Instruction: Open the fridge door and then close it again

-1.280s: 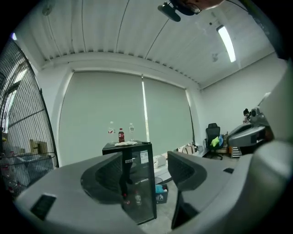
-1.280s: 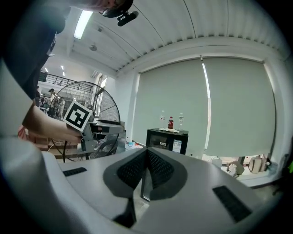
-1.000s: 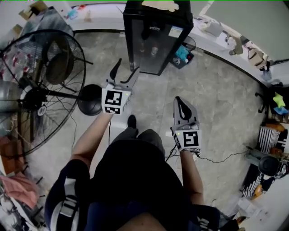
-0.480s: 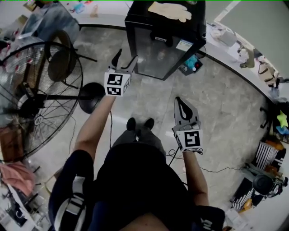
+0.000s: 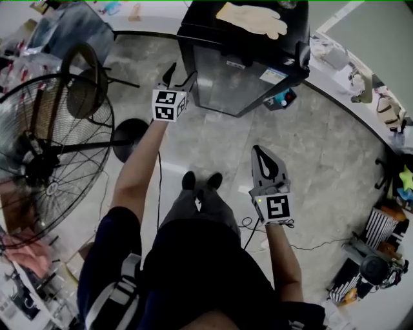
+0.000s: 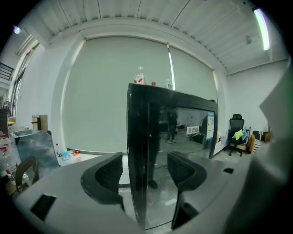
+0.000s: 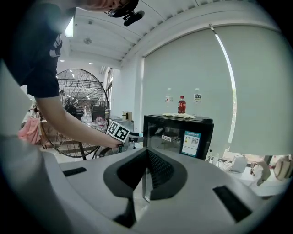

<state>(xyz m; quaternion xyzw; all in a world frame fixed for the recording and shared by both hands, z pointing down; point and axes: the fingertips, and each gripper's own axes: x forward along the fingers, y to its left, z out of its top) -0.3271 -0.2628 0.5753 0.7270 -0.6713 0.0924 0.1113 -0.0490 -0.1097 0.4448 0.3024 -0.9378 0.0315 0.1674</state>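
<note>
Fridge (image 5: 240, 72) pictured from above, with the left claw (image 5: 181, 73) held at its front left corner. The left claw's jaws are spread wide. In the left gripper view the fridge's dark upright edge is framed between them, nearer the left jaw, and the glass door (image 6: 183, 137) is seen running off beyond the right jaw. Whether either pad touches that edge cannot be told. The door is seen shut against the cabinet.

The right claw (image 5: 259, 152) is held lower in the head view, well apart from the fridge, which stands ahead of it and slightly to its left. Its jaws are pressed together, and nothing is pinched between them. In the right gripper view the fridge is seen past the closed tips, with the left claw's marker cube (image 7: 119, 131) just beside the fridge's left side.

A pale glove (image 5: 253, 19) is laid on the fridge top, beyond the left claw, and a bottle (image 7: 181, 104) stands there too. A large fan (image 5: 45, 151) is set well to the left of the left claw.
</note>
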